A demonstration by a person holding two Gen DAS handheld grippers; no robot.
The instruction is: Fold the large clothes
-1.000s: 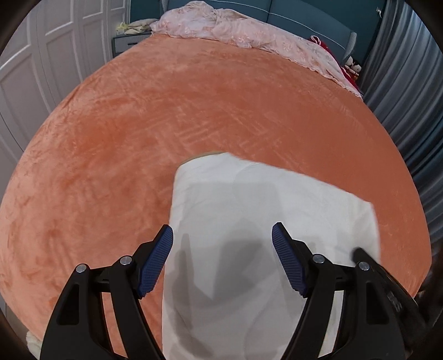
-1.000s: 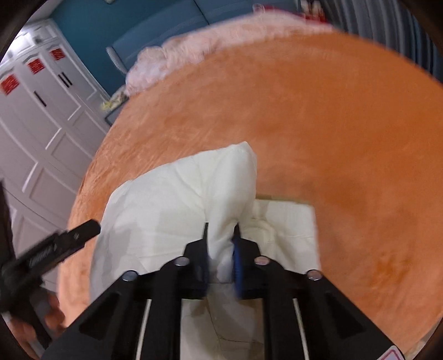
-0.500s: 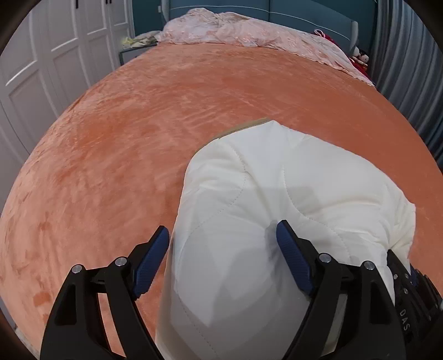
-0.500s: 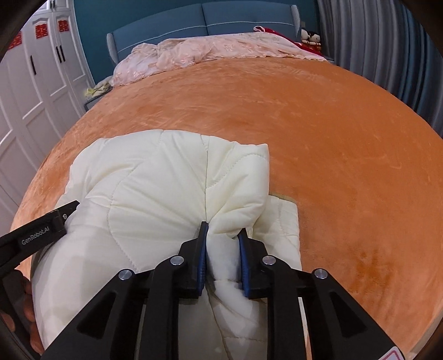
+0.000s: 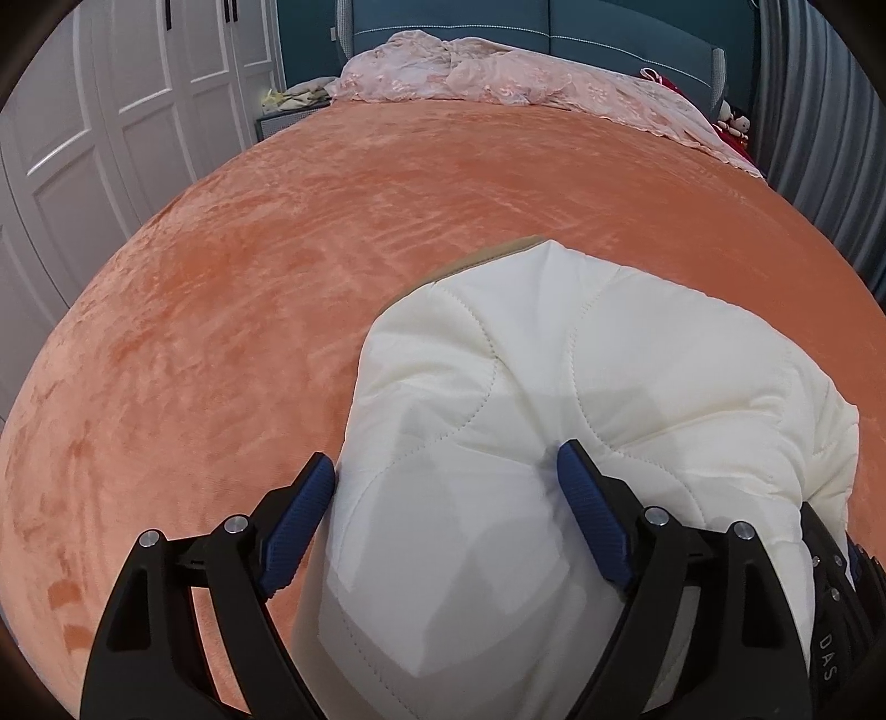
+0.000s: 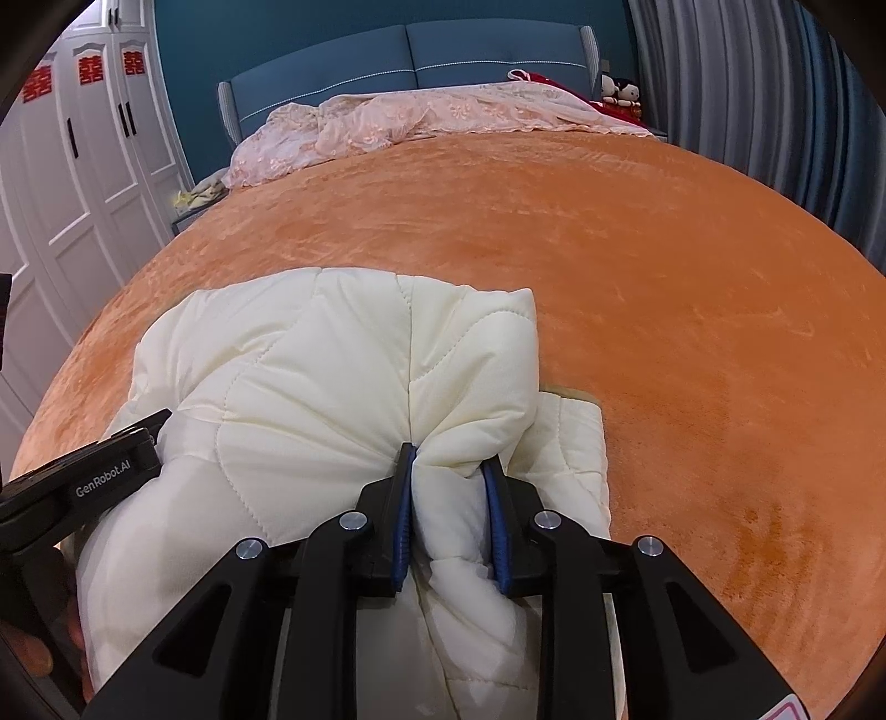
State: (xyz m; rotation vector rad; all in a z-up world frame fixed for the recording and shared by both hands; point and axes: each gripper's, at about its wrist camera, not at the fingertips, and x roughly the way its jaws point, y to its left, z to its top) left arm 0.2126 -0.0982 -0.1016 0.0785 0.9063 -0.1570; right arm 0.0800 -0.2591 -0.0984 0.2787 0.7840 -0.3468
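Observation:
A cream quilted padded garment lies folded in a thick bundle on the orange bedspread. My left gripper is open, its blue pads straddling the near left part of the bundle. In the right wrist view the garment bulges up, and my right gripper is shut on a bunched fold of it. A flatter layer of the garment lies under the fold to the right. The left gripper's body shows at the left edge.
A pink lace blanket lies crumpled along the blue headboard. White wardrobe doors stand to the left, grey curtains to the right. The orange bedspread stretches wide beyond the garment.
The right gripper has carried its fold over the flat garment, which now puffs up as a thick bundle. The left gripper has stayed open over the garment's near left side.

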